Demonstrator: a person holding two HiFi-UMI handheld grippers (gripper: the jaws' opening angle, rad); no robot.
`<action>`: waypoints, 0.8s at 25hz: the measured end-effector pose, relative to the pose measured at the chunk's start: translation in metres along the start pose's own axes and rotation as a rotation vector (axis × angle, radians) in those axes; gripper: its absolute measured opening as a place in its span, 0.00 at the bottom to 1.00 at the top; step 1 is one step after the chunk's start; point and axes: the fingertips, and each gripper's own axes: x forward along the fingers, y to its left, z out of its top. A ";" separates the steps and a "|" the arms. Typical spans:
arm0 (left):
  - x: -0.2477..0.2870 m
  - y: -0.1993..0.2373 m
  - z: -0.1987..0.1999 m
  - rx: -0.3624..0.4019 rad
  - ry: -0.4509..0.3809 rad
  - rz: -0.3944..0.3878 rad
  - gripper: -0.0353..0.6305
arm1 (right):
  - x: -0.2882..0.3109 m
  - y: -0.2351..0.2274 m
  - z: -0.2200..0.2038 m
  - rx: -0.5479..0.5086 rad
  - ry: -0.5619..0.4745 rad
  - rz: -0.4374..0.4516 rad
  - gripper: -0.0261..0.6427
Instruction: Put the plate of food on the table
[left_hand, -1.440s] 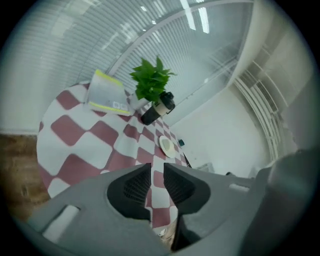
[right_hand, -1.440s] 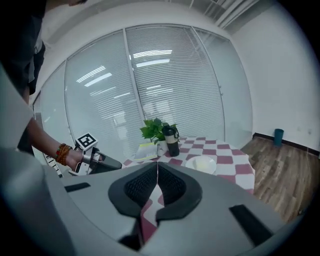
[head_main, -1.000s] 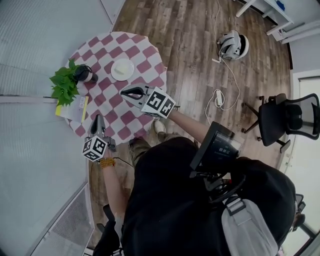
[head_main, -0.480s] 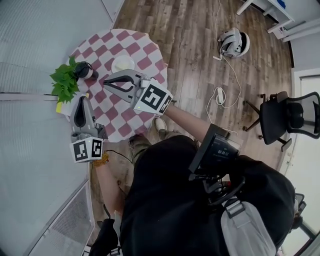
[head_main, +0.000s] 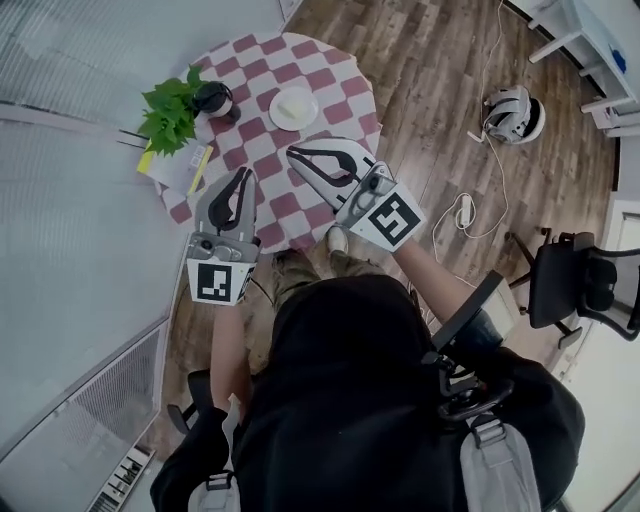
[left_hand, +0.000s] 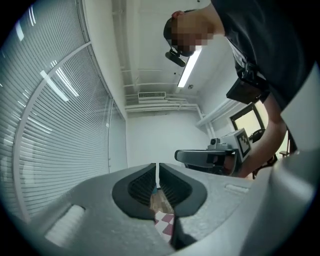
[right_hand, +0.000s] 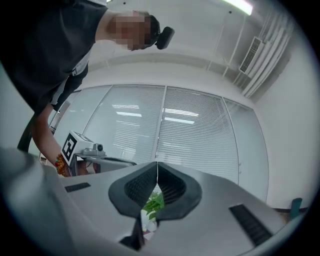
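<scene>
Table (head_main: 340, 68) bears one plate (head_main: 293, 107), one plant (head_main: 170, 112); left gripper (head_main: 244, 173), right gripper (head_main: 292, 152) closed.

I'm in an office: swivel chair (head_main: 585, 285) at three o'clock, white desk (head_main: 592, 28) at one, slatted blinds (head_main: 60, 230) at nine.

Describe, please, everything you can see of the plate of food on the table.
The plate of food is small, round and white, with a pale piece of food on it, too small to identify. It lies flat on the red-and-white checked tablecloth, toward the table's far side, to the right of the plant's dark pot and apart from it. Nothing else touches it.
</scene>
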 end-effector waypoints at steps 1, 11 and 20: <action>-0.002 -0.003 -0.005 -0.005 0.012 -0.001 0.09 | -0.004 0.001 -0.006 -0.004 0.009 0.003 0.06; -0.026 -0.048 -0.057 -0.056 0.140 -0.035 0.08 | -0.045 0.031 -0.069 0.064 0.152 0.000 0.06; -0.049 -0.064 -0.111 -0.176 0.240 -0.020 0.06 | -0.075 0.054 -0.122 0.130 0.292 -0.010 0.06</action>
